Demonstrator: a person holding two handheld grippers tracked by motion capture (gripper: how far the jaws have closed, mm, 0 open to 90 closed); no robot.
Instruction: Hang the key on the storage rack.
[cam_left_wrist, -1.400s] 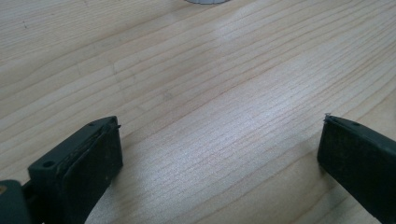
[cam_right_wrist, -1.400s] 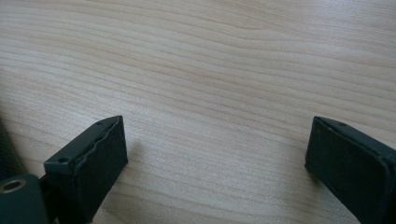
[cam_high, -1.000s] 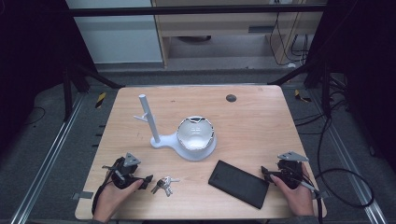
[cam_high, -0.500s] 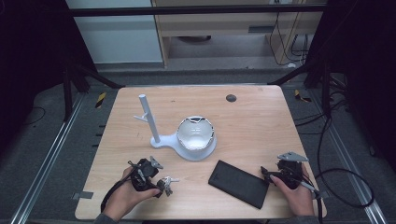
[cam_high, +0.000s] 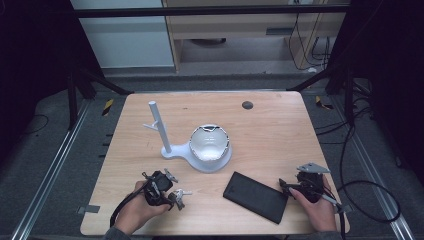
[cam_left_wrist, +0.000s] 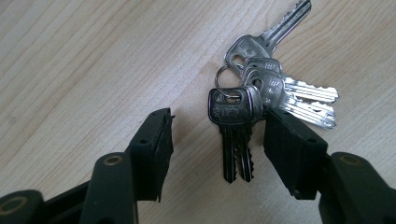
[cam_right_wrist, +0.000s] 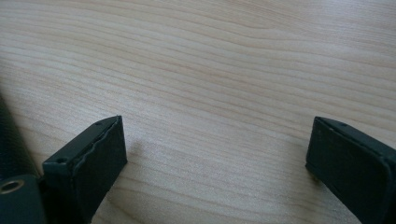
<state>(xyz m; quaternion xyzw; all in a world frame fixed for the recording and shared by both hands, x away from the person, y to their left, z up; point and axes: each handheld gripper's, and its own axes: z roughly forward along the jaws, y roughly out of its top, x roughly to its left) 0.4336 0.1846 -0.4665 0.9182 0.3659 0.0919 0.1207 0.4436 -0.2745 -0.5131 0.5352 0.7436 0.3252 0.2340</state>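
We see the left gripper (cam_high: 167, 192) low over the bench (cam_high: 270, 130), its fingers (cam_left_wrist: 152, 144) spread apart with nothing between them yet gripped. The bunch of keys (cam_left_wrist: 261, 93) lies flat on the wood, at about 1 o'clock from the gripper's midpoint in the left gripper view. The black-headed key (cam_left_wrist: 233, 130) sits in the gap but hard against the right-hand finger; the other keys fan out toward 2 o'clock, beyond the finger tips.

The right gripper (cam_high: 295, 187) rests near the bench edge at about 4 o'clock from the white stand with its bowl-shaped cup (cam_high: 210, 145), fingers wide apart over bare wood, just beside the flat black slab (cam_high: 255, 196).

Risks, as we judge them:
- The keys lie flat and thin. If the fingers close above the wood, they may skate over the metal and catch nothing.
- The grip is off-centre. Closing now may pinch one key's edge only, so the bunch swings on its ring and slips free on lifting.
- The right-hand finger may push the bunch sideways rather than trap it.
- Pressing down hard may jam the finger tips into the bench.
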